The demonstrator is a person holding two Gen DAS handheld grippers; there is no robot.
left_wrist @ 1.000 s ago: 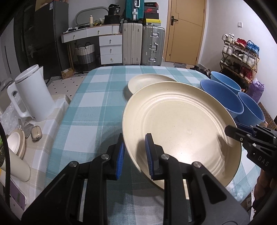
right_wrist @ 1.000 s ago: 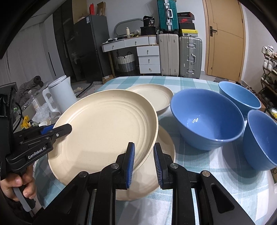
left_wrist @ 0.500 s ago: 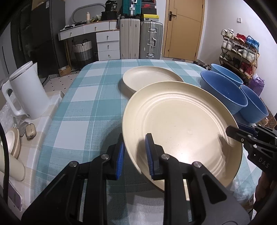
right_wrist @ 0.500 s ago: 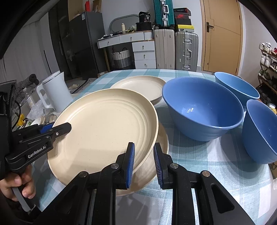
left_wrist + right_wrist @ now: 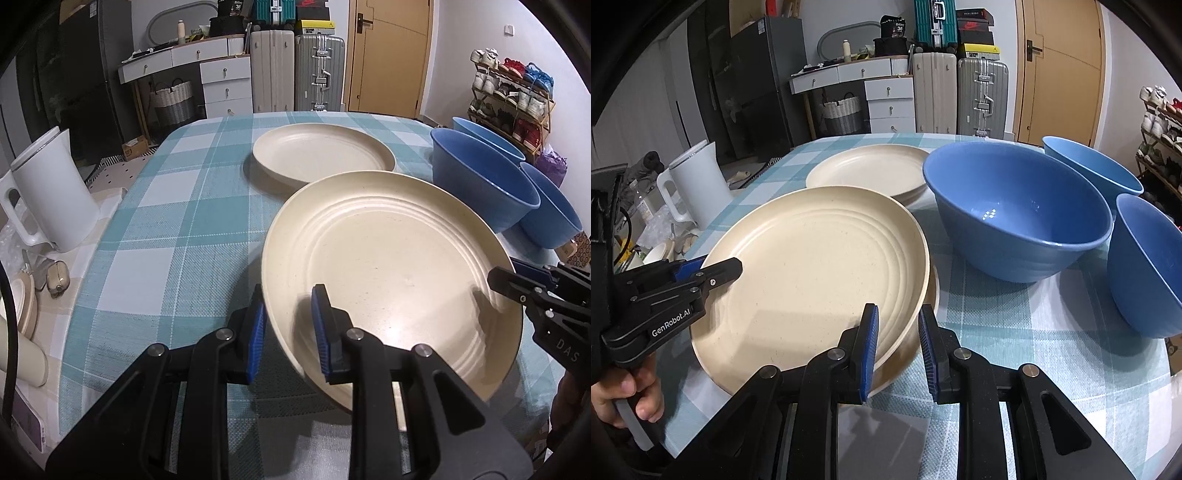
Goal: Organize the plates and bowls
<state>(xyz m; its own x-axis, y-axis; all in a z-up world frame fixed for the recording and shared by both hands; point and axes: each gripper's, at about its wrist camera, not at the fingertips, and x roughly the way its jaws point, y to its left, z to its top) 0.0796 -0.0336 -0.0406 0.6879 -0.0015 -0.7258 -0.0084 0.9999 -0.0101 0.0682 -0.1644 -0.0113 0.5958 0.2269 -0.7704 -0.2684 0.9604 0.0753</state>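
Near the front edge of the checked surface, a large cream plate is held tilted between two grippers, one at each side of its rim. The left hand-held gripper has its blue-padded fingers straddling the near-left rim, one pad under the plate and one on its upper face, so it is grasping the plate. The right hand-held gripper has its left pad against the plate's right rim; its other pad stands apart from it, beyond the edge of a second cream plate lying beneath. Whether this gripper is clenched on the rim I cannot tell from either view.

Farther back, toward the middle of the surface, lies a smaller cream plate, apart from the held one. Along the right edge stand three blue bowls: a big bowl just beside the plates, a far bowl behind it, and a near bowl at the right edge. Off the left edge a white kettle stands on a lower side table.
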